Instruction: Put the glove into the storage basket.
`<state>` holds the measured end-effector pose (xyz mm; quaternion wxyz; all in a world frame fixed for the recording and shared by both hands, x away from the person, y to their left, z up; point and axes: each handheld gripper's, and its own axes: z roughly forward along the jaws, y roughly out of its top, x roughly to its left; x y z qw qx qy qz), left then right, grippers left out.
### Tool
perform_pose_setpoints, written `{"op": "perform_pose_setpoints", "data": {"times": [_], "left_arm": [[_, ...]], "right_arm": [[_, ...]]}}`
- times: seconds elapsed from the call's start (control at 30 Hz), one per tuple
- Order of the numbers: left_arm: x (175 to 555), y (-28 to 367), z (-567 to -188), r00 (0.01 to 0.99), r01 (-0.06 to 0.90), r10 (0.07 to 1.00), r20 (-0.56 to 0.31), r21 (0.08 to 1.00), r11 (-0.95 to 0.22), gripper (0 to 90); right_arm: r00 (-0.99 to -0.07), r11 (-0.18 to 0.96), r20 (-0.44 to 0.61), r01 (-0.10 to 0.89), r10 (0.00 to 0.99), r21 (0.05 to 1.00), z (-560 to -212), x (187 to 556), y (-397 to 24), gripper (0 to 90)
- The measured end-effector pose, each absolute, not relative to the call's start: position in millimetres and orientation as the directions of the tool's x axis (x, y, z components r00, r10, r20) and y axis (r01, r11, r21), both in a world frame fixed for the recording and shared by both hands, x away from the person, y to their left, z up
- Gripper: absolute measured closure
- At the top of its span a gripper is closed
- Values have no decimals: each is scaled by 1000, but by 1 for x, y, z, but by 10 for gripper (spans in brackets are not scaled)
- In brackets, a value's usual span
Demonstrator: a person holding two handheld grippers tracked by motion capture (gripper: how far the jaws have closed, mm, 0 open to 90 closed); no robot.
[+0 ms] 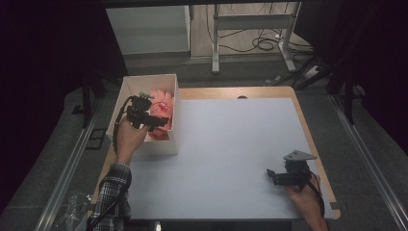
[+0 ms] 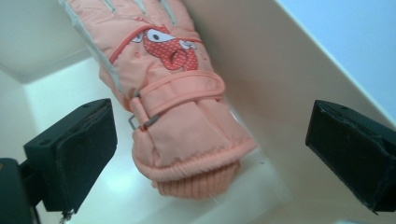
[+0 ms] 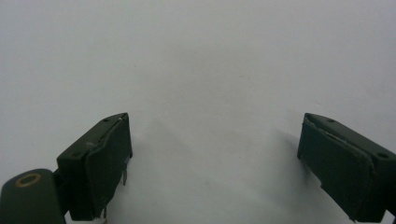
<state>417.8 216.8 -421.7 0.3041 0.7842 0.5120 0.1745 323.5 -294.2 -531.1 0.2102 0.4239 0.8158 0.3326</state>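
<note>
A pink padded glove (image 2: 180, 107) with a red cartoon patch and a knit cuff lies inside a white box (image 1: 130, 86) at the table's left edge; from above the glove (image 1: 161, 107) leans against the box's right wall. My left gripper (image 1: 153, 121) hovers over the box and its jaws stand wide open on either side of the glove's cuff (image 2: 212, 161), not touching it. My right gripper (image 1: 271, 174) rests low over the white table sheet near the front right corner, open, with nothing between its jaws (image 3: 212, 163).
A white sheet (image 1: 231, 154) covers most of the wooden table (image 1: 308, 130). The box wall (image 2: 289, 93) rises close to the left gripper's right jaw. Metal stand legs and cables (image 1: 260, 43) sit on the floor beyond the table.
</note>
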Motion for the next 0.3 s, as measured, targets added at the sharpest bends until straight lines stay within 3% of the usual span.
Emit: {"op": "perform_pose_setpoints", "data": {"times": [0.3], "left_arm": [[408, 218, -420, 423, 687, 906, -34, 664, -296, 23]], "right_arm": [[-552, 420, -61, 552, 831, 721, -531, 323, -294, 101]]}}
